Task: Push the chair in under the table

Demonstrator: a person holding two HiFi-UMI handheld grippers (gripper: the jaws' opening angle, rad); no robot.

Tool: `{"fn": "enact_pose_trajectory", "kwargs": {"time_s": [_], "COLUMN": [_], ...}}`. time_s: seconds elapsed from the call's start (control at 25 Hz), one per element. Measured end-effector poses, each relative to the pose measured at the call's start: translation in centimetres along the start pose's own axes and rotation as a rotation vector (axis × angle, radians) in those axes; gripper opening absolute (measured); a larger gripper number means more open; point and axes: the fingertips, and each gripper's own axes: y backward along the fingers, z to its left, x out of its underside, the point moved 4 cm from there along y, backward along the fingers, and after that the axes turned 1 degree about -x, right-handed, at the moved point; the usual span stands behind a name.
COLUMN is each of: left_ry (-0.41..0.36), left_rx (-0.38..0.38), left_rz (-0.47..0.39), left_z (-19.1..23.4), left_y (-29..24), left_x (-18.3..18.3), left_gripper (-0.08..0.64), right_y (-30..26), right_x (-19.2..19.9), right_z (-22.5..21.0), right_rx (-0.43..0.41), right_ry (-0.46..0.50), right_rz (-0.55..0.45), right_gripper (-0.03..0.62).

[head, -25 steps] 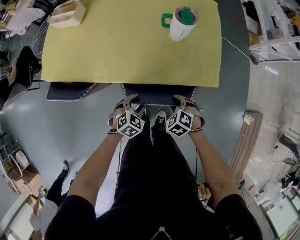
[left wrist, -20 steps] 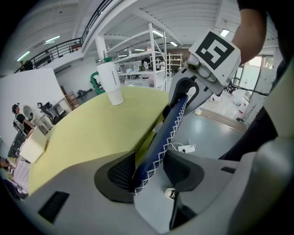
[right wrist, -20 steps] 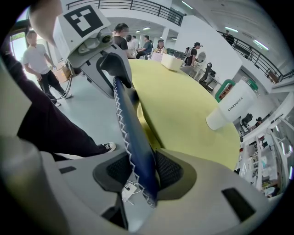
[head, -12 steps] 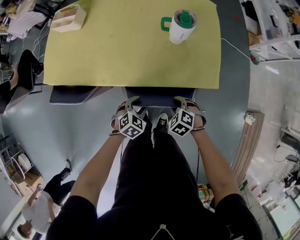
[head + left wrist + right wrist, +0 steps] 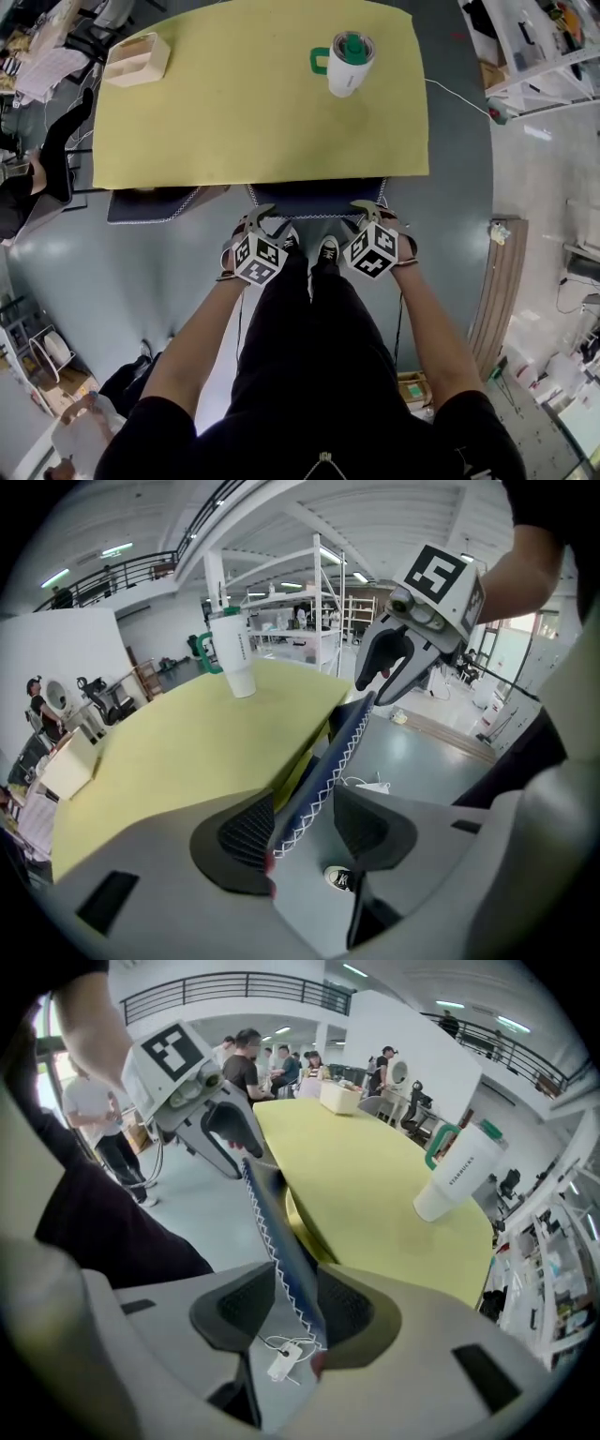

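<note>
Left gripper's (image 5: 263,212) fingers are loosely straddling the chair backrest (image 5: 317,197), right gripper's (image 5: 367,208) fingers closing round it, likely needing even, straight pushing.

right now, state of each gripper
left gripper: open, chair back between its fingers
right gripper: closing, chair back between fingers, not clamped

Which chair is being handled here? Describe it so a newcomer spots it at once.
Find the yellow table; two dark chairs with white zigzag stitching stand at its near edge. It is the right chair. Unlike the left chair, its backrest stands between the jaws of the left gripper and the right gripper, whose jaws are closing.
</note>
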Motion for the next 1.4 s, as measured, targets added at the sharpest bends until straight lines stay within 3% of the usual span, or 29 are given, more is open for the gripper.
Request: {"fn": "enact_pose_trajectory", "kwargs": {"time_s": [0.24,0.56,0.72,0.96,1.12,1.4], "left_ry": [0.034,0.054,0.050,0.055,0.067,0.142], "left_rx": [0.050,0.038,-0.003,-0.039,-0.053,-0.094], "left_rz": [-0.136,-0.316,-0.397,-0.501,-0.582,-0.680], "left_z": [-0.3,1.1,2.5,3.4,3.6,5.2], "left_y": [3.8,9.2,12.2,16.4,19.1,23.4], "left_x": [-2.6,-7.7,-10.2,-13.6,-15.8,-19.2], "left_gripper": [0.202,0.190,0.173,0.132,0.106,0.061], "right_y": [4.6,9.9,12.7,17.2,20.3,24.5], "right_x": [-2.5,-7.3,-10.4,-14.0,-15.8,-17.7], "right_z": [-0.6,-1.7,-2.5,-3.1,-3.5,-4.9], "right_rx": [0.010,0.053,0.093,0.118,0.155,0.218], "right_ry": [-0.190,-0.275,-0.284,-0.360,-0.363,-0.376], "right_rz": [-0.174,-0.358,-0.444,-0.597,-0.668,-0.758], "right_gripper": [0.137,0.133,0.072,0.060,0.052,0.040]}}
